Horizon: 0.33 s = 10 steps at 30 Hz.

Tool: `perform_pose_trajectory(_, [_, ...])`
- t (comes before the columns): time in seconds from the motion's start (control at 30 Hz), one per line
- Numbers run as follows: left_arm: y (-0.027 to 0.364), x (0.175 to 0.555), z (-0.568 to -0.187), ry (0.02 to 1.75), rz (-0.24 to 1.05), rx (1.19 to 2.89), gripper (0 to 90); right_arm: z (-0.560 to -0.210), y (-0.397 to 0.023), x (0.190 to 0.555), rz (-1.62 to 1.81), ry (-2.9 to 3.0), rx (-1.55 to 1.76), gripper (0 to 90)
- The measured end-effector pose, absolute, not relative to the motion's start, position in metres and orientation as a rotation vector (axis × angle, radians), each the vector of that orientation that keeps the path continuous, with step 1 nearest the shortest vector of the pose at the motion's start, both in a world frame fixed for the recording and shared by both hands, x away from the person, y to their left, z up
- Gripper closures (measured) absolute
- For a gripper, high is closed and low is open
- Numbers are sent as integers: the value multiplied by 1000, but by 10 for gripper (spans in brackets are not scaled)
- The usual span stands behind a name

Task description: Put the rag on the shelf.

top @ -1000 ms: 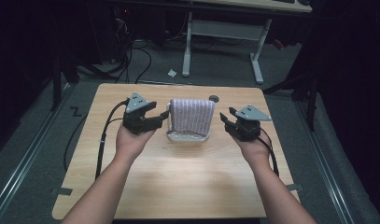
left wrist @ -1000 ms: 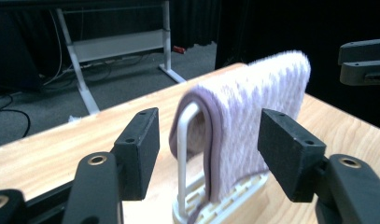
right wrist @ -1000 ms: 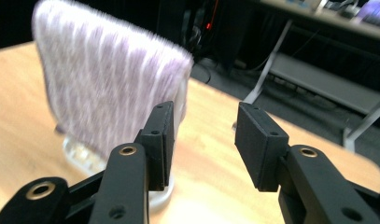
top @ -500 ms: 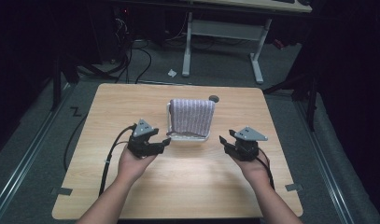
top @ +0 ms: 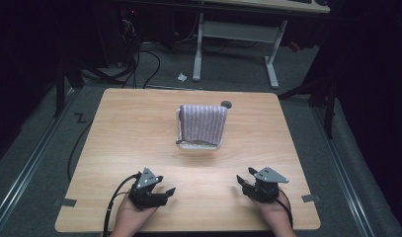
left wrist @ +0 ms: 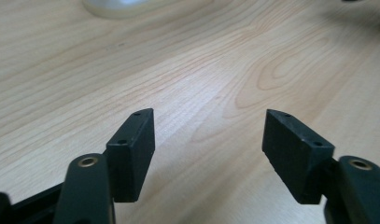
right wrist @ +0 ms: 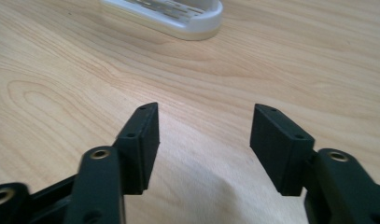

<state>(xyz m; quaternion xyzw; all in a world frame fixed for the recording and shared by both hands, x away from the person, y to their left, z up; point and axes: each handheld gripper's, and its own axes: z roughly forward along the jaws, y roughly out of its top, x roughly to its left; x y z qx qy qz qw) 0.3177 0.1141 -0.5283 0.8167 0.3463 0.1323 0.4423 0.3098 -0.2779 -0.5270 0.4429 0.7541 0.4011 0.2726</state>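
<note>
Your left gripper (top: 161, 192) and right gripper (top: 245, 182) sit low at the table's (top: 114, 138) near edge, jaws wide, gripping nothing; the right's have just been opening. The striped cloth (top: 203, 123) lies draped over the white tray (top: 181, 129) mid-table, well apart from both.

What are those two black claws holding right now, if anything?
Nothing. The left gripper and right gripper stand open over bare table, apart from the cloth.

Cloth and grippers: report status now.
Left gripper and right gripper open, empty, low near table's front edge. Striped cloth draped over white tray, mid-table. Nothing between grippers and cloth.
</note>
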Motion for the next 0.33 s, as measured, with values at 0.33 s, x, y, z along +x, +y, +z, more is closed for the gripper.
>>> perform_pose_trajectory(0.33, [125, 330, -531, 906, 278, 1995, 346, -537, -281, 316, 1079, 2018, 1242, 406])
